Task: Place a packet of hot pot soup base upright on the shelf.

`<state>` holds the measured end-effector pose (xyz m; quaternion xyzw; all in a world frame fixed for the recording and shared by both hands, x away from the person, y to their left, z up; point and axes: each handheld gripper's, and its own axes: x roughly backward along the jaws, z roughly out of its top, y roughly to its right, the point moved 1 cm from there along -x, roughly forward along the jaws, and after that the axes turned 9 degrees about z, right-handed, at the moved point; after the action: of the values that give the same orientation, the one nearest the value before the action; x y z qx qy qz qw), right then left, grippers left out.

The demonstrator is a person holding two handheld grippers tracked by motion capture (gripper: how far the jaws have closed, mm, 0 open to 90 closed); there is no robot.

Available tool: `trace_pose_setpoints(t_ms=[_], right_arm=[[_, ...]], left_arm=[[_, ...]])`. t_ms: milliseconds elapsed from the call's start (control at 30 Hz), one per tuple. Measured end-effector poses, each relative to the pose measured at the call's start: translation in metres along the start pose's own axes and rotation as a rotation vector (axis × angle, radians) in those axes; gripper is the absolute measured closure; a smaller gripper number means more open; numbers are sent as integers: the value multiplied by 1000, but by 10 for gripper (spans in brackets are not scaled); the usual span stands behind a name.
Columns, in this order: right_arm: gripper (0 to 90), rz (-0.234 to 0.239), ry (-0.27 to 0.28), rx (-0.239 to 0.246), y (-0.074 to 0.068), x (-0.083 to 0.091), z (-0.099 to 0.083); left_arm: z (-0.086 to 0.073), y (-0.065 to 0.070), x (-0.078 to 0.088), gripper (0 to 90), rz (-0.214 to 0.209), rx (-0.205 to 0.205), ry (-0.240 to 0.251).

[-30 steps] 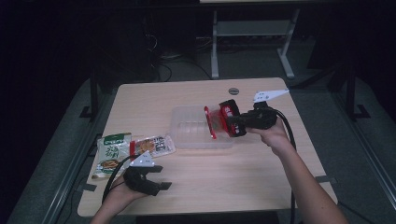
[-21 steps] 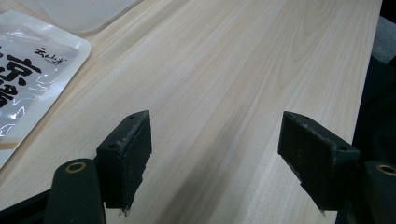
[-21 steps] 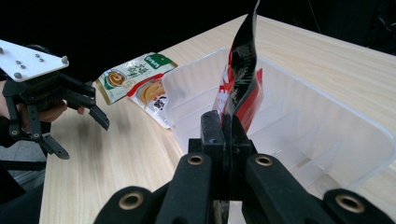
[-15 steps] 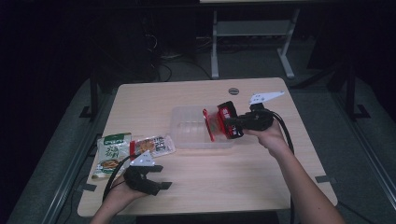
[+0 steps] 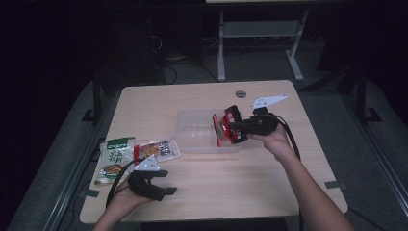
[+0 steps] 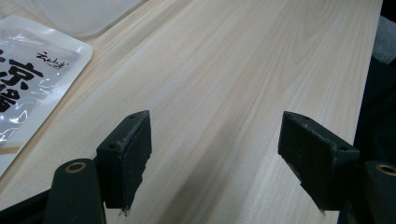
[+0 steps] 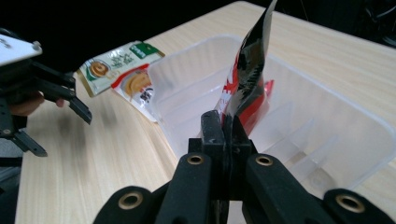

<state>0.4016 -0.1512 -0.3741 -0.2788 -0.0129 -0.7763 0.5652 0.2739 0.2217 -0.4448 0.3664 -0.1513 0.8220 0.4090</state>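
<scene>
The right gripper [image 5: 236, 127] is clamped on the edge of a glossy red-and-black snack packet [image 5: 226, 129], which has shifted slightly leftward and now hangs upright over the right end of the clear plastic tray [image 5: 195, 137]. It looks about ready to drop in. The left gripper [image 5: 156, 185] rests open and empty, near 2 packets left on the wooden table [image 5: 231, 192].

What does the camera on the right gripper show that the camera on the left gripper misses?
Right gripper view alone: its jaws shut on a red and black packet over a clear plastic tray, and a green packet beyond. Left gripper view alone: its own open jaws above bare wood, nothing between them. Both share the wooden table and the silvery packet.
</scene>
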Motion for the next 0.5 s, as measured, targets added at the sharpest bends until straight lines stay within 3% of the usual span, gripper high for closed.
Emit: trace_pose_setpoints(t_ms=[500], right_arm=[[894,-23,-11,-27,8,-13,-4]], left_arm=[[0,3,-2,256,-10,-11,-14]])
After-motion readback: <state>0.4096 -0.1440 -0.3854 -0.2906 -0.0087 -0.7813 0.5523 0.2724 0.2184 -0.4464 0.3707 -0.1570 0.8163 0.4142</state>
